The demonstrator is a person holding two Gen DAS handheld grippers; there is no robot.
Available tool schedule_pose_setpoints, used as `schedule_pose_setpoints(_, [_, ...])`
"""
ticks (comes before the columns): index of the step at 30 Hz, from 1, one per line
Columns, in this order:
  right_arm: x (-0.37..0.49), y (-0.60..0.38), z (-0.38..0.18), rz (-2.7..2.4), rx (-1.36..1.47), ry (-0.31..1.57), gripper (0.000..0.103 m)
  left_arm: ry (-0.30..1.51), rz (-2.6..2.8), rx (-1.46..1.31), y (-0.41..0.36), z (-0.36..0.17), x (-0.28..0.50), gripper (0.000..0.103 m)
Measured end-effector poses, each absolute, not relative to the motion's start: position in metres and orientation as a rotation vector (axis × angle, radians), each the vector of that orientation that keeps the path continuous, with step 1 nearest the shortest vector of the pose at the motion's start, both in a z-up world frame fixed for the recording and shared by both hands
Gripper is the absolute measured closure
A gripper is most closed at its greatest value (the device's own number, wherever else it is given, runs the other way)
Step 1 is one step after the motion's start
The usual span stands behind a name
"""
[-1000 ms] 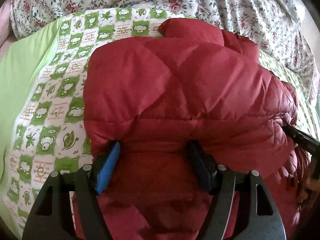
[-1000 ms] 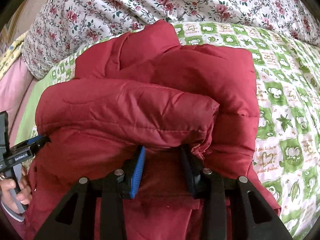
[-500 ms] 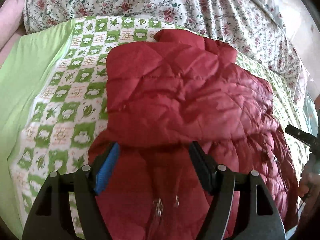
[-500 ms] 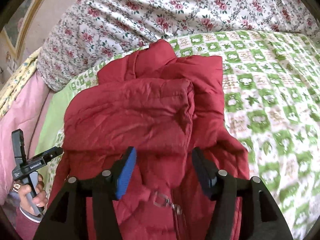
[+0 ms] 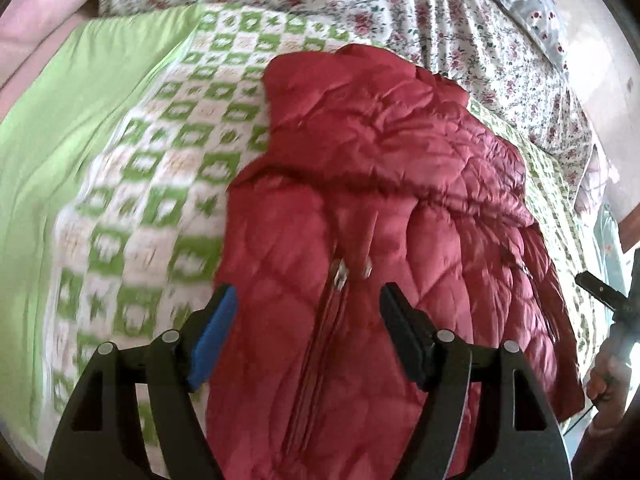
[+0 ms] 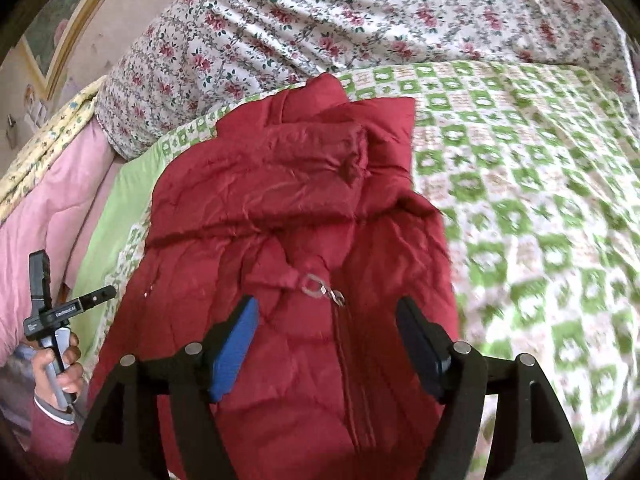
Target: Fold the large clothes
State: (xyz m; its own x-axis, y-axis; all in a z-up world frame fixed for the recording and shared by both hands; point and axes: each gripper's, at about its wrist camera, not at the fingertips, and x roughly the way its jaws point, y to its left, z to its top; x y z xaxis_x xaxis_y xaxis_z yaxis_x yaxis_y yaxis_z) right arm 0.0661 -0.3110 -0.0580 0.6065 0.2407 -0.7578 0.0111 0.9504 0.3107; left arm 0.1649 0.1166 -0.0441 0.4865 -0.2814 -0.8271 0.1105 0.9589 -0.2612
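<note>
While opening — right gripper [image 6: 326, 336] above jacket [image 6: 288, 208];

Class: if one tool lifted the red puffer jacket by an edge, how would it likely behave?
The red puffer jacket would probably flop and unfold, since it lies in soft creased folds. Its quilted padding suggests lightness for its bulk. The smooth sheen hints it may slip.

Soft daylight, motion blur, fisheye-curved dark corners.

Only text we can spot is a white label on the left gripper [image 6: 70, 306], too blurry to read.
</note>
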Motion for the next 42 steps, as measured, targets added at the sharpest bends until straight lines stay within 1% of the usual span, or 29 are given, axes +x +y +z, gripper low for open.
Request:
schedule_pose_setpoints(7, [0.026,-0.321,-0.064,0.086,0.281,0.948,0.028,1.069,-0.199,-0.236,0.141,-0.06,0.13,0.03])
schedule_pose_setpoints(8, [0.023,-0.322,-0.065,0.08,0.277,0.954,0.027,1.07,-0.193,-0.234,0.142,-0.061,0.125,0.03])
schedule_pose_setpoints(9, [0.018,-0.322,-0.067,0.07,0.265,0.963,0.022,1.072,-0.187,-0.229,0.143,-0.062,0.121,0.03])
schedule_pose_setpoints(11, [0.008,-0.319,-0.071,0.047,0.233,0.982,0.018,1.076,-0.183,-0.23,0.145,-0.064,0.114,0.03])
schedule_pose_setpoints(17, [-0.009,-0.312,-0.085,0.038,0.205,1.046,0.017,1.092,-0.19,-0.219,0.145,-0.067,0.1,0.03])
schedule_pose_setpoints(21, [-0.02,-0.301,-0.095,0.035,0.115,1.107,0.018,1.106,-0.183,-0.207,0.145,-0.069,0.094,0.03])
schedule_pose_setpoints(23, [-0.027,-0.299,-0.098,0.039,0.094,1.122,0.022,1.112,-0.185,-0.205,0.146,-0.07,0.09,0.03])
schedule_pose_setpoints(25, [-0.035,-0.303,-0.099,0.054,0.106,1.134,0.036,1.123,-0.183,-0.203,0.147,-0.072,0.087,0.03])
schedule_pose_setpoints(26, [-0.038,-0.305,-0.1,0.063,0.116,1.139,0.047,1.128,-0.183,-0.202,0.148,-0.074,0.085,0.03])
schedule_pose_setpoints(27, [-0.042,-0.309,-0.1,0.076,0.131,1.146,0.055,1.134,-0.183,-0.201,0.149,-0.075,0.084,0.03])
schedule_pose_setpoints(30, [-0.052,-0.317,-0.101,0.098,0.156,1.152,0.067,1.155,-0.193,-0.198,0.151,-0.08,0.074,0.03])
schedule_pose_setpoints(32, [-0.057,-0.318,-0.1,0.112,0.179,1.148,0.071,1.164,-0.199,-0.194,0.153,-0.083,0.068,0.03])
schedule_pose_setpoints(35, [-0.062,-0.317,-0.099,0.123,0.19,1.138,0.072,1.181,-0.211,-0.198,0.155,-0.089,0.062,0.03])
schedule_pose_setpoints(37, [-0.062,-0.318,-0.1,0.127,0.214,1.132,0.071,1.193,-0.223,-0.213,0.157,-0.094,0.057,0.029])
schedule_pose_setpoints(38, [-0.062,-0.319,-0.1,0.131,0.234,1.131,0.067,1.198,-0.23,-0.221,0.158,-0.096,0.055,0.029])
schedule_pose_setpoints(42, [-0.062,-0.319,-0.101,0.123,0.238,1.126,0.065,1.203,-0.251,-0.255,0.157,-0.1,0.049,0.029])
